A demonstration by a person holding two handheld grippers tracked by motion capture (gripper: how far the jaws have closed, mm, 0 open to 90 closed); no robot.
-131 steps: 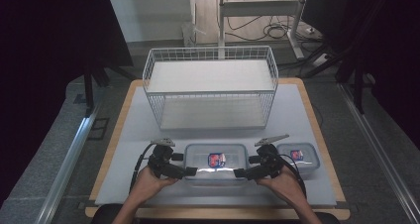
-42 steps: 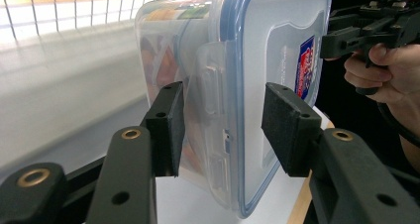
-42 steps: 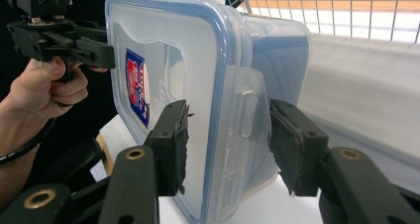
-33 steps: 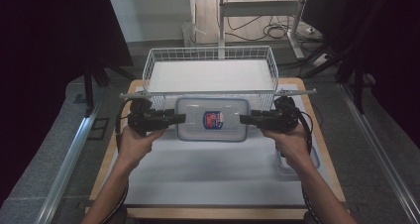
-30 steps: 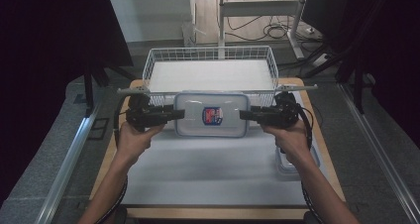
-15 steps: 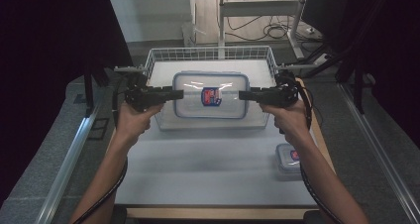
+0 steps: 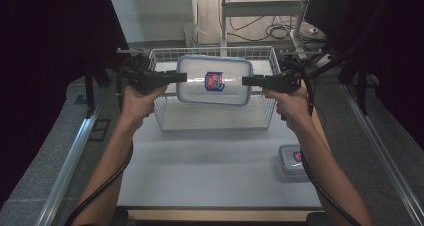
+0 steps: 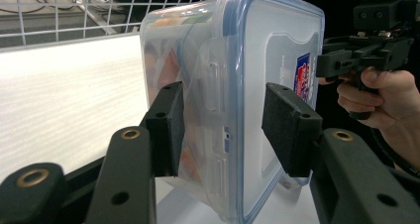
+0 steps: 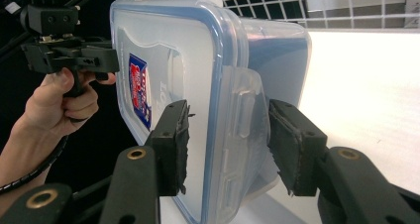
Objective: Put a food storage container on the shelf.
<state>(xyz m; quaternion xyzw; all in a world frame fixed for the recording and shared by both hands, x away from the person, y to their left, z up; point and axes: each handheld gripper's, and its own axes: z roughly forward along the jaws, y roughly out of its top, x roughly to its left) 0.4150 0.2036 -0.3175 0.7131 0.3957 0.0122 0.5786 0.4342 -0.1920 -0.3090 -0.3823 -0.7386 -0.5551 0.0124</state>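
Observation:
A clear food container (image 7: 214,80) with a blue-rimmed lid and a red-and-blue label hangs level in the air over the white wire basket (image 7: 265,113). My left gripper (image 7: 181,77) is shut on its left end and my right gripper (image 7: 246,80) on its right end. In the left gripper view the container (image 8: 267,45) sits between my left gripper's (image 8: 225,115) pads, one pad under the base and one on the lid. The right gripper view shows the same hold by my right gripper (image 9: 230,135) on the container (image 9: 168,45), with orange contents faintly visible inside.
A second, smaller lidded container (image 7: 292,158) sits on the white table top (image 7: 210,166) near the right edge. The basket's wire rim (image 8: 74,6) stands behind and below the held container. Dark stands and cables lie beyond the table.
Both grippers have carried the container up and away from the person, from the table's front edge to above the basket's front wall. Their grip looks the same.

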